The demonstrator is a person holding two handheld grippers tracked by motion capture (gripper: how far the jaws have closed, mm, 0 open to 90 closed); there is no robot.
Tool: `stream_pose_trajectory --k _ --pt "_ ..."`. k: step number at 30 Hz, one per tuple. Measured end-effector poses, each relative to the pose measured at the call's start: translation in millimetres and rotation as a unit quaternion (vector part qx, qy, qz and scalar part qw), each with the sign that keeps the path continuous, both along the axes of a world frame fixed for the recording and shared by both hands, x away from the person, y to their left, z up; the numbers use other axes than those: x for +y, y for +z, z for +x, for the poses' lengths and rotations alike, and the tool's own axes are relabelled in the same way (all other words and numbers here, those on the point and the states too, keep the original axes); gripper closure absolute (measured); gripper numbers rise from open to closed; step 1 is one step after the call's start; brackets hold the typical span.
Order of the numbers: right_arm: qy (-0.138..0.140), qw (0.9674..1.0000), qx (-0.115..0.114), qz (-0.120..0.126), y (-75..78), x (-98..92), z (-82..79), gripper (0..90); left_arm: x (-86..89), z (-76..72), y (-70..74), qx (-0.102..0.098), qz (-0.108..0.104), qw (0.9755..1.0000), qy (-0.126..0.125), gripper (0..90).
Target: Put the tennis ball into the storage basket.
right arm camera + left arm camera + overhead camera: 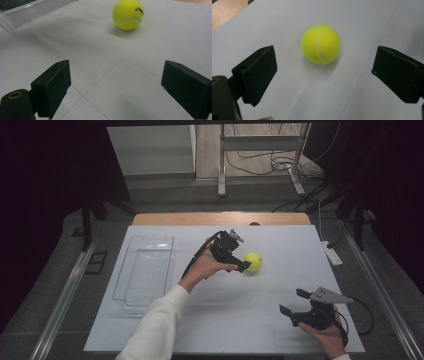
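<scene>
1. Here, from the high view, we see the left gripper [243, 261] held out over the middle of the white table [280, 330], its tip just beside a yellow tennis ball [253, 262]; a hand in a white sleeve [157, 325] carries it in from the bottom edge.
2. In the left gripper view we look along its two black jaws, which stand wide apart with nothing between them; the tennis ball [321, 44] lies on the white surface ahead of them, roughly midway between the two, clear of both; its pale seam curves down the face turned to us.
3. We find the right gripper [294, 301] near the table's front right corner, well apart from the ball, a grey three-cornered plate [330, 295] on top and a cable trailing behind it; the hand holding it comes in at the bottom edge.
4. In the right gripper view its jaws too are spread wide and hold nothing; the tennis ball [128, 15] sits far ahead, dark lettering on its upper right side, its shadow falling on the table beneath.
5. A clear plastic tray [131, 296] lies on the left part of the table, well apart from ball and grippers; we see its corner [32, 11] at the upper left of the right gripper view.
</scene>
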State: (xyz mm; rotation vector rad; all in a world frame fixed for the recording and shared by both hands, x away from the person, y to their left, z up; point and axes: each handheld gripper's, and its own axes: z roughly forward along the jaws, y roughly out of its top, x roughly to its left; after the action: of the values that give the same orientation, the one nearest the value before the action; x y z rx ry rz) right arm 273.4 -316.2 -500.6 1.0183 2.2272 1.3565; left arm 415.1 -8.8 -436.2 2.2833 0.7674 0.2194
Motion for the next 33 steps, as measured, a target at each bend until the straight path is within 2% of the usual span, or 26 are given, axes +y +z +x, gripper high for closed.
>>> stream_pose_trajectory --k 21,33 --pt "-0.001 1.0 0.002 0.004 -0.4 -1.0 0.3 9.1 -15.5 19.1 -8.8 0.015 0.008 0.9998 0.005 6.6" --pt "0.0 1.0 0.001 0.003 -0.4 -1.1 0.3 9.1 -32.1 27.4 -14.7 0.021 0.018 0.9996 -0.002 6.2"
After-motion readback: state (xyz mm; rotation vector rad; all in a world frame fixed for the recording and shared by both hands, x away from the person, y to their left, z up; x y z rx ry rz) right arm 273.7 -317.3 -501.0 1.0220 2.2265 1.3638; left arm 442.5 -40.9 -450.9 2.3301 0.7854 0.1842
